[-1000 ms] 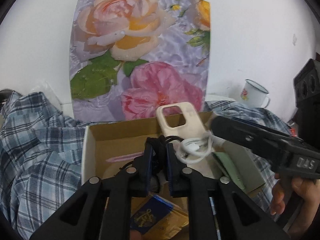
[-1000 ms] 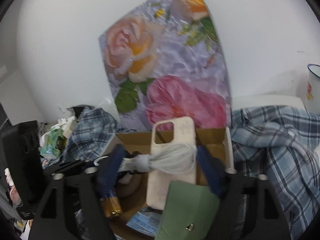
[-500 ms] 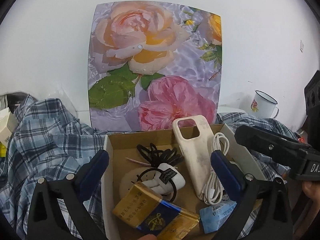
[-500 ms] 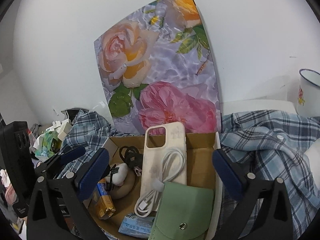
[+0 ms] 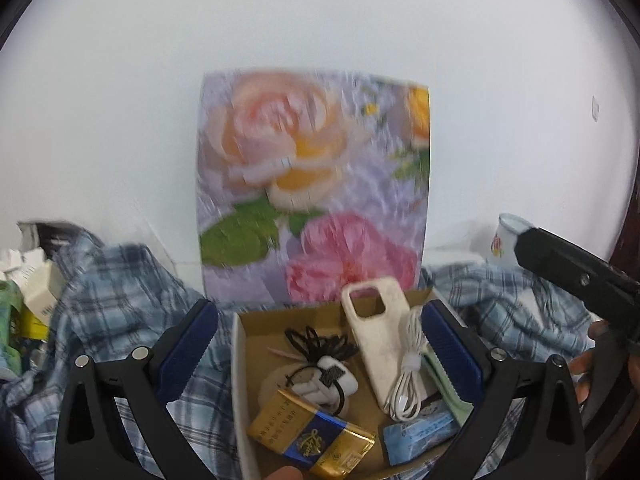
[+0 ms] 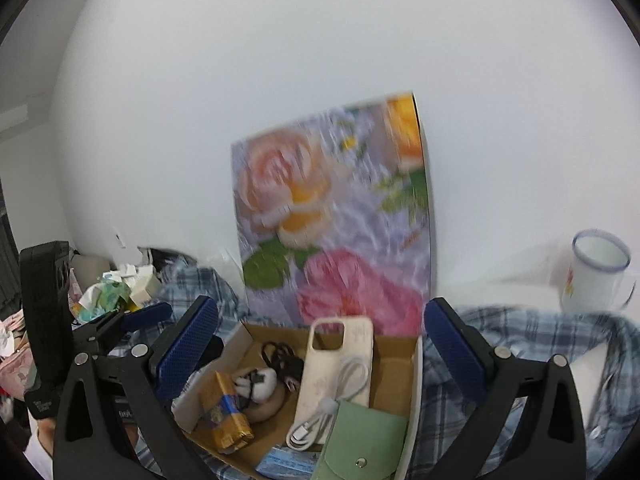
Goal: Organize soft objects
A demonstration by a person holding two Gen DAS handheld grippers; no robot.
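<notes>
Cardboard box (image 5: 244, 380) holds phone case (image 5: 378, 344), cable (image 5: 408, 376), hair ties (image 5: 316, 342); both grippers' fingers apart, empty.

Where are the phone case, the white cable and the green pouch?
Phone case (image 5: 380, 340), left wrist view, middle of its back.
White cable (image 6: 320, 420), right wrist view, its coiled middle.
Green pouch (image 6: 360, 436), right wrist view, its flap.

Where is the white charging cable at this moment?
The white charging cable lies coiled on the cream phone case inside the cardboard box, just behind the green pouch, in the box's right half.
</notes>
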